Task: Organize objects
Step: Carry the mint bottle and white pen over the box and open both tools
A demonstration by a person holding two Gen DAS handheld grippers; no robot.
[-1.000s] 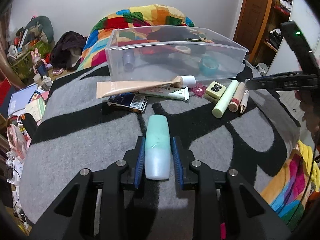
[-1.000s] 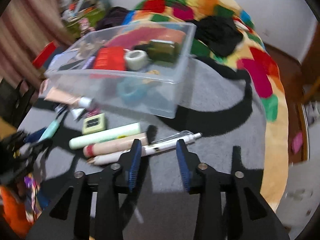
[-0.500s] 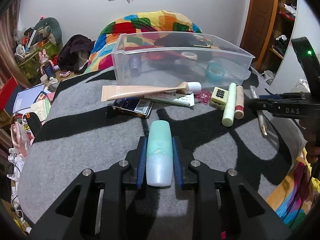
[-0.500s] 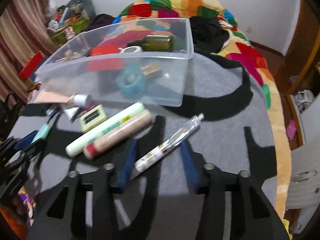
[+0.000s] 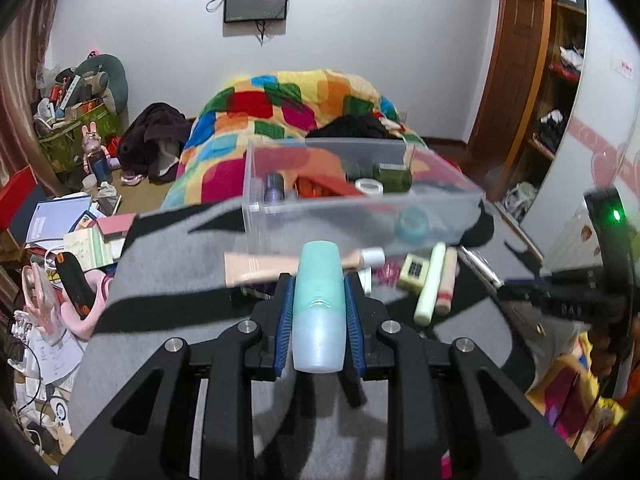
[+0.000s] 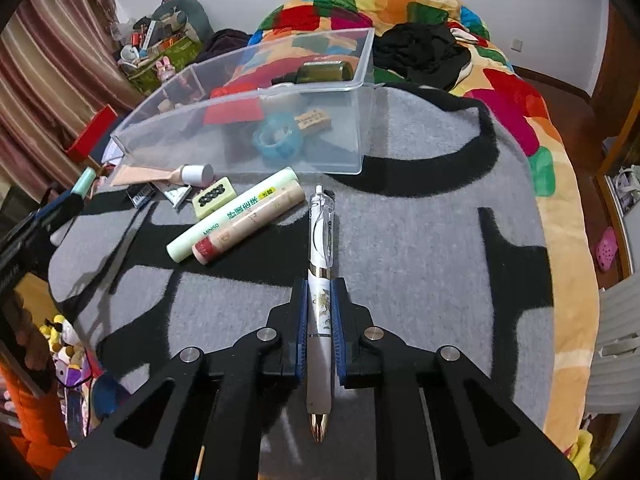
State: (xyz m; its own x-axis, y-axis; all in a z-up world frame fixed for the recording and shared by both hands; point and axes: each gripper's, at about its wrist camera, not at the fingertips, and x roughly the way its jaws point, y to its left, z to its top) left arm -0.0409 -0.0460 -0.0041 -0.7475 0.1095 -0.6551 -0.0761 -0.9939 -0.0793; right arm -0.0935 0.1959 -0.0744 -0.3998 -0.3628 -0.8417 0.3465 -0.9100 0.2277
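Note:
My left gripper (image 5: 319,280) is shut on a pale teal bottle (image 5: 319,308), held above the grey and black blanket (image 5: 168,264) in front of the clear plastic bin (image 5: 360,216). My right gripper (image 6: 320,292) is shut on a white pen (image 6: 322,264) with a clear cap end, which points toward the bin (image 6: 280,120). In the right wrist view the left gripper (image 6: 78,192) with the teal bottle (image 6: 85,181) shows at the left edge. The bin holds a blue tape roll (image 6: 276,140), a dark green bottle (image 6: 320,72) and red items.
On the blanket by the bin lie a pale green tube (image 6: 232,214), a beige tube (image 6: 248,228), a peach tube with a white cap (image 6: 168,174), a yellow block with black dots (image 6: 212,196) and a dark packet (image 6: 140,196). A patchwork quilt (image 6: 520,92) lies behind.
My left gripper has risen with the teal bottle, toward the bin. My right gripper slid over the pen and closed on it; the pen has turned to point at the bin.

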